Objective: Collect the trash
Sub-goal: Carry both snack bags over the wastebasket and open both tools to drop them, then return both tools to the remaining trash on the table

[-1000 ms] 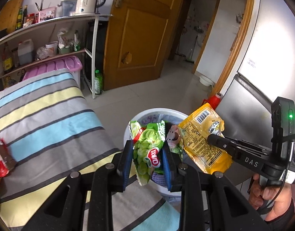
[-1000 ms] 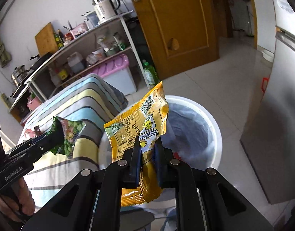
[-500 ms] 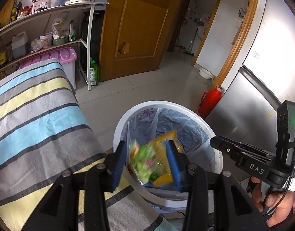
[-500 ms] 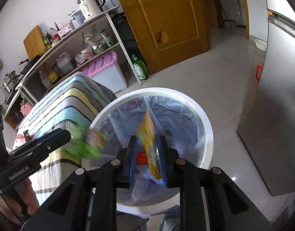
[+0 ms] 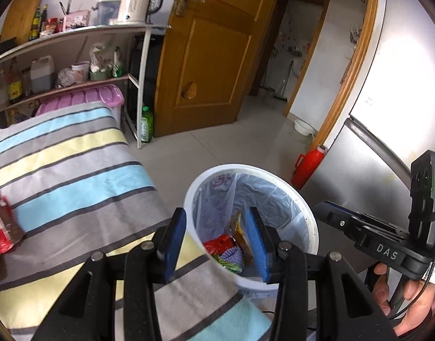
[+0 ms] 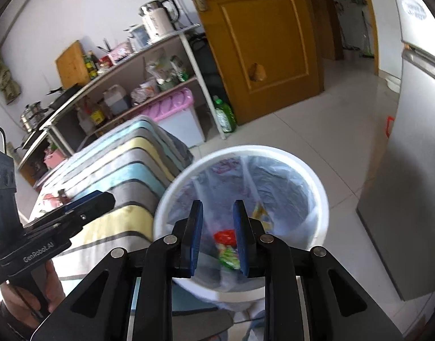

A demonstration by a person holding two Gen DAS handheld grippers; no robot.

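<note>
Both grippers are held over the white bin [image 5: 308, 216], so that dropped trash lands inside. The left gripper [image 5: 216, 241] is parted wide and empty; the right gripper [image 6: 217, 237] is parted narrowly, also empty. Below them, at least 3 wrappers [image 6: 227, 244] can be counted in 1 liner. 1 red wrapper [image 5: 1, 227] is left far to the left gripper's left.

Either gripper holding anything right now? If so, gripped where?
Nothing held. Left gripper and right gripper are both open and empty; the wrappers lie in the trash bin.

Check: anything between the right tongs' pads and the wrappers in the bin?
Nothing. Right wrist view shows bare air between the right tongs and the wrappers inside the bin.
</note>
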